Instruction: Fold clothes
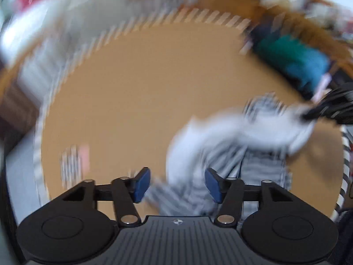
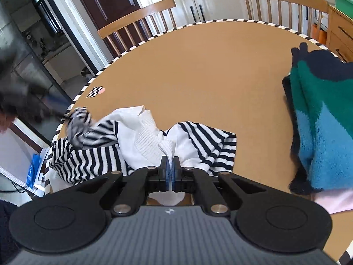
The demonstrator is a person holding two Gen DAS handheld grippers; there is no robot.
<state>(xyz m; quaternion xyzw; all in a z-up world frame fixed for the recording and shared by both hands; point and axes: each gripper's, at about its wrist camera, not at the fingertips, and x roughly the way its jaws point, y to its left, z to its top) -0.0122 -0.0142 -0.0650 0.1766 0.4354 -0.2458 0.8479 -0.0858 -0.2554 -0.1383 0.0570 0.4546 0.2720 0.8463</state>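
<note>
A crumpled white garment with navy stripes (image 2: 136,141) lies at the near edge of a round tan table (image 2: 198,70). My right gripper (image 2: 170,171) is shut on a white fold of it. The left wrist view is heavily blurred by motion. There the same striped garment (image 1: 231,145) lies ahead and to the right. My left gripper (image 1: 177,184) is open just above its near part, with nothing between the blue pads (image 1: 142,184). The right gripper shows as a dark shape (image 1: 331,106) at the garment's far right end. The left gripper appears as a dark blur (image 2: 24,97) at the left.
A folded stack of knitwear in green, blue and navy (image 2: 320,119) sits on the table's right side, over something pink (image 2: 335,201). A small checkered marker (image 2: 95,91) lies near the left rim. Two wooden chairs (image 2: 141,19) stand behind the table. White cabinets stand beyond.
</note>
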